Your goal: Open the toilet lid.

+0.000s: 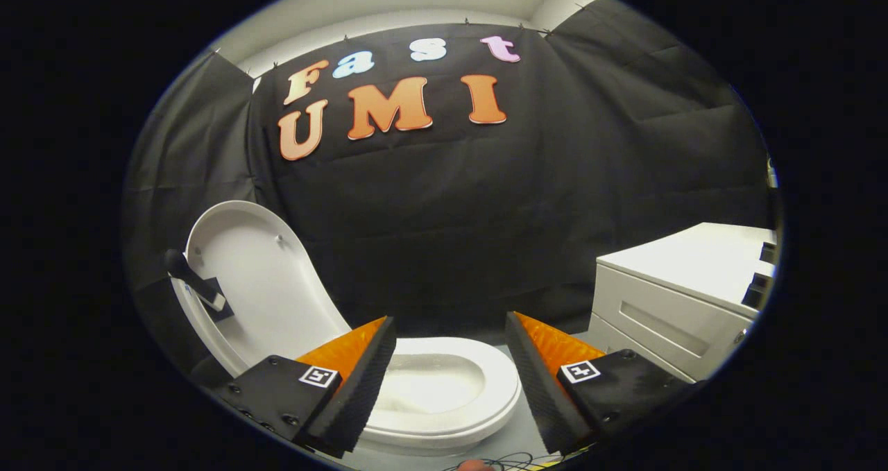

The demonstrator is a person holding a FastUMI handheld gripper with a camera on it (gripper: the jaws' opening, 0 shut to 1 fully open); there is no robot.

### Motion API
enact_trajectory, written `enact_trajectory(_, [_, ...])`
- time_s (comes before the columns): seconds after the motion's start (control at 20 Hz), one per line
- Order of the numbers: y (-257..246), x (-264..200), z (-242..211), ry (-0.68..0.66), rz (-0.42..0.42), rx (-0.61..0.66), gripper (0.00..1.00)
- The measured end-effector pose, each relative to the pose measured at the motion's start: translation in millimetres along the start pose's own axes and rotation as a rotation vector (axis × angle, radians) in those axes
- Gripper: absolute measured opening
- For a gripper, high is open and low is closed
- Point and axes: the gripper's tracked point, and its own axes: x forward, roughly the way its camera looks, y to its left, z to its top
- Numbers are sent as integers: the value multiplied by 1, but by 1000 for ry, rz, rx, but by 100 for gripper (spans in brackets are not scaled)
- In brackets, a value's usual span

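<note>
The gripper (451,349) is hovering with its two fingers (361,381) spread wide apart, nothing caught between them and nothing touching either one. Through the gap between the fingers, and just beyond them, the white toilet seat (479,405) is showing, lying flat around the bowl (433,384). The toilet lid (260,284) is already standing raised, tilting back behind the bowl and leaning toward the black cloth wall (444,214); it is rising beyond the left finger, well clear of it. A dark handle-like piece (198,284) is sticking out from the lid's outer edge. Off beyond the right finger, a white cabinet (683,297) with a drawer front is sitting near the toilet but apart from it. Some thin cables (510,463) are lying on the pale floor (513,440) just under the fingers, close in front of the toilet
</note>
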Motion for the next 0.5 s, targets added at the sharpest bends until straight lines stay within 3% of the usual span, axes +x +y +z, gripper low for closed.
enact_trajectory(0.15, [-3, -6, 19, -87, -11, -36, 100])
enact_trajectory(0.5, [10, -7, 10, -72, 16, -52, 100])
